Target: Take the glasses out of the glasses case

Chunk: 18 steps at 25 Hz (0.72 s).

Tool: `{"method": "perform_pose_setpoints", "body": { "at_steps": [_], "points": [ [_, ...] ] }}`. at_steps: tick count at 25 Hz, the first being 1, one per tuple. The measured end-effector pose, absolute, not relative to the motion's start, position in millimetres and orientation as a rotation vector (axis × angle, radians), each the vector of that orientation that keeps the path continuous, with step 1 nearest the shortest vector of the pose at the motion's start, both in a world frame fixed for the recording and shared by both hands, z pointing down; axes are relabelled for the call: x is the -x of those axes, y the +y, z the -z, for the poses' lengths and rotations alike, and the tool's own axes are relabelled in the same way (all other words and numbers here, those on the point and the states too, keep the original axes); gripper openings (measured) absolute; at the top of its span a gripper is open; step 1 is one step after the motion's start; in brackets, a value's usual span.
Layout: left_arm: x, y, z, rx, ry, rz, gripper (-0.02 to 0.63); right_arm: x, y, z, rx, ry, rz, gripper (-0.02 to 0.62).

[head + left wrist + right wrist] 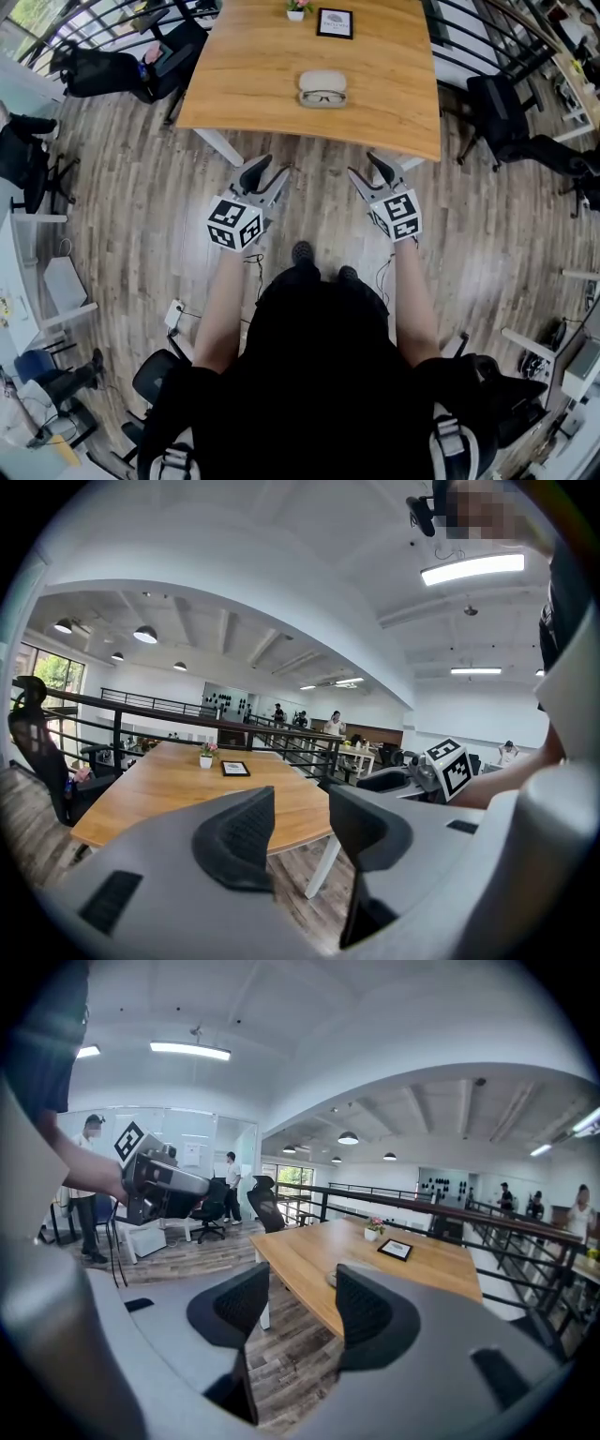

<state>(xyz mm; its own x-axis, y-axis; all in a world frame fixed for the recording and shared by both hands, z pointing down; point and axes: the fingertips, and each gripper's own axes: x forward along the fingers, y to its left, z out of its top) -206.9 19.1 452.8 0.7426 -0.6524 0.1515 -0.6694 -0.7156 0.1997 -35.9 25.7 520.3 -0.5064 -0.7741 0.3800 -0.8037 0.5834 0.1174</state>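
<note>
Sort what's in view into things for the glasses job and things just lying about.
For the job:
glasses case
glasses
left gripper, open, empty
right gripper, open, empty

Just lying about:
flower pot
framed sign
office chair

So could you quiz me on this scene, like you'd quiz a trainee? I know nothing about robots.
1. True or false: the left gripper is holding the glasses.
2. Which of these on the table lies nearest the person? A) plant B) frame C) case
3. Fill in: the jaws of the right gripper stand ___, with nothing between them.
Key: 1 false; 2 C; 3 open.
</note>
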Motion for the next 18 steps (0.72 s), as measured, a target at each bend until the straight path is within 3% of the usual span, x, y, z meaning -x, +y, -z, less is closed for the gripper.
{"method": "perform_pose_setpoints", "body": {
  "at_steps": [18],
  "points": [
    [200.5,-14.9,-469.5,-2.708,-0.967,-0.145,0.187,33.8,-0.7,-538.0,-1.320,-2.391,-0.154,0.236]
  ]
}}
